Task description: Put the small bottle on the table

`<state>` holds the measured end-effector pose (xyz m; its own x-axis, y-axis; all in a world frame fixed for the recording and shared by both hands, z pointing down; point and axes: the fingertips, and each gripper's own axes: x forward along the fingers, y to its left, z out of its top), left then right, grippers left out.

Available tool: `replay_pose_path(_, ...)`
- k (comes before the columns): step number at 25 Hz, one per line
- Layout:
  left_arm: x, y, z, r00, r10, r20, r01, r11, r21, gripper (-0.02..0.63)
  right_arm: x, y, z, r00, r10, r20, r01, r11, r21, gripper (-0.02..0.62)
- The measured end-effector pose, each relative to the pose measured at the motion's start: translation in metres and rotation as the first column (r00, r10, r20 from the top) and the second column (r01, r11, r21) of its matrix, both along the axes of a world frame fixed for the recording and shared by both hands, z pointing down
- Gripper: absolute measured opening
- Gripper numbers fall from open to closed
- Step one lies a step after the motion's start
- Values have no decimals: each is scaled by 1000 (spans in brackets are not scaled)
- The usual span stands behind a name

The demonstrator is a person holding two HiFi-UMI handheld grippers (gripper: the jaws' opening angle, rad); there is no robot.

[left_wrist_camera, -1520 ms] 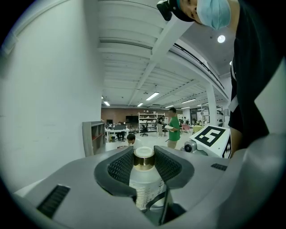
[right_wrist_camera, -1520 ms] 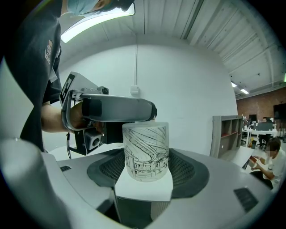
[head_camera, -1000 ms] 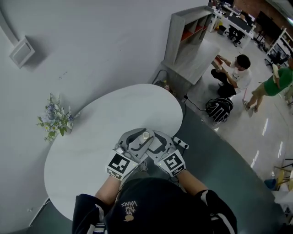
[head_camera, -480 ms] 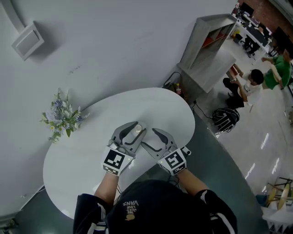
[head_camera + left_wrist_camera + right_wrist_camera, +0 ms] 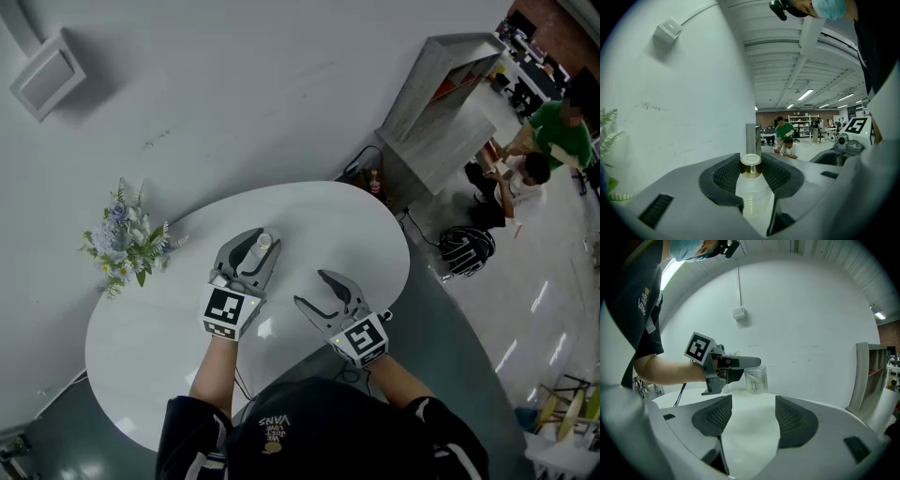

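Observation:
The small clear bottle (image 5: 752, 192) with a gold cap (image 5: 751, 165) sits between the pads of my left gripper (image 5: 751, 171), which is shut on its neck. In the head view the left gripper (image 5: 246, 255) holds the bottle (image 5: 263, 242) over the middle of the white oval table (image 5: 319, 211). In the right gripper view the bottle (image 5: 756, 379) hangs upright close to the tabletop; whether it touches is unclear. My right gripper (image 5: 314, 291) is open and empty near the table's front edge, to the right of the left one, jaws (image 5: 752, 416) wide apart.
A bunch of artificial flowers (image 5: 127, 239) stands at the table's left by the wall. A grey shelf unit (image 5: 441, 84) stands beyond the table at the right. People (image 5: 525, 169) and a dark backpack (image 5: 466, 248) are on the floor farther right.
My left gripper has carried the bottle leftward and farther over the table, away from the right gripper. The right gripper, close beside it a second ago, now stands apart and empty.

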<state>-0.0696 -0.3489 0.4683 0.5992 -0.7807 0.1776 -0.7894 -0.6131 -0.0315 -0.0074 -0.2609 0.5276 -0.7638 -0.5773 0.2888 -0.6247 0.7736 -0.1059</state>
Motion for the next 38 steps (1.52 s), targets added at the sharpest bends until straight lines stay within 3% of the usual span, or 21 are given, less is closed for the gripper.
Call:
replay_pose_path(8, -30, -37, 35, 995, -102, 19, 102, 995, 12, 160, 0, -3, 9, 1000, 25, -11, -25, 1000, -11, 267)
replay_pose_path(23, -60, -79, 97, 980, -200, 9, 200, 979, -40, 160, 8, -12, 35, 996, 77, -47, -80, 995, -53, 265)
replay_pose_path(28, -69, -85, 111, 976, -219, 5, 219, 975, -48, 160, 1, -9, 43, 997, 55, -46, -57, 997, -54, 260)
replay_pose_path(31, -72, -88, 116, 975, -224, 3, 224, 973, -49, 160, -2, -10, 44, 998, 54, -44, -55, 998, -31, 174)
replay_pose_path(38, -75, -93, 127, 973, -232, -5, 231, 971, -62, 160, -3, -13, 47, 997, 70, -46, -71, 997, -29, 84)
